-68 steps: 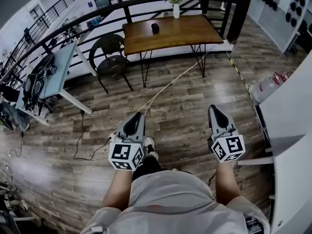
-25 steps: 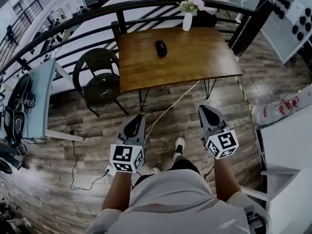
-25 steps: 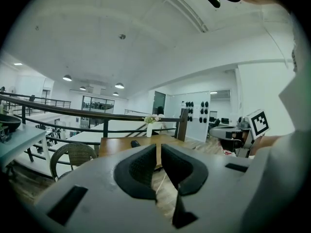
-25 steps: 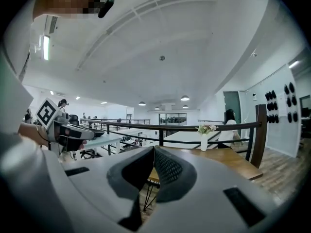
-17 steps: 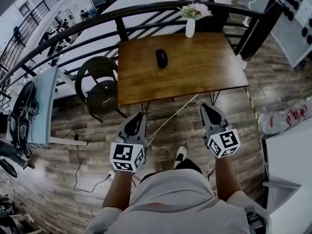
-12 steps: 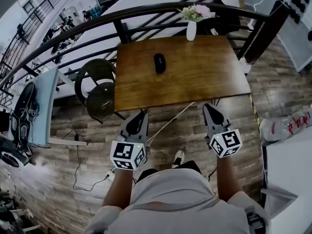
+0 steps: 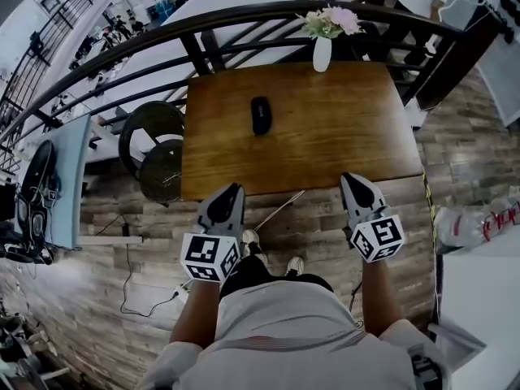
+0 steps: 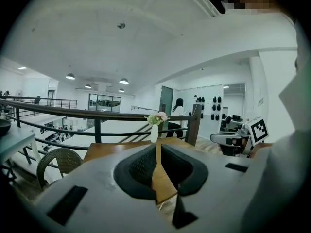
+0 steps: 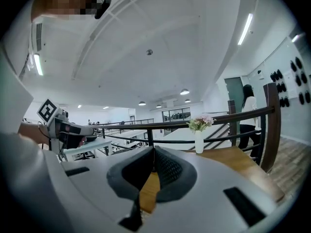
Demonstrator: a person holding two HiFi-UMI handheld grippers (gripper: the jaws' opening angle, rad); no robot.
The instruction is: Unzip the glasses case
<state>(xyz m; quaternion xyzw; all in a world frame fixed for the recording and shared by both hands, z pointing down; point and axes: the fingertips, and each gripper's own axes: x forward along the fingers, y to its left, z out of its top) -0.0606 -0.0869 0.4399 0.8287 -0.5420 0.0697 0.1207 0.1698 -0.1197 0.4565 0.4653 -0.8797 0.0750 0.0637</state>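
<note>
Closer than before, left gripper (image 7: 231,188) and right gripper (image 7: 352,179) reach the tabletop (image 7: 341,128) edge, jaws pressed together; glasses case (image 7: 260,115) beyond, vase (image 7: 322,54) behind.

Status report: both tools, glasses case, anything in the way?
Left tool shut, empty; right tool shut, empty. Glasses case on table, untouched, beyond both tools. Only a vase, far edge, apart.

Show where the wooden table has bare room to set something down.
The table is bare from the glasses case to its right edge, and along the near edge. Only the vase, at the far edge, takes room.
</note>
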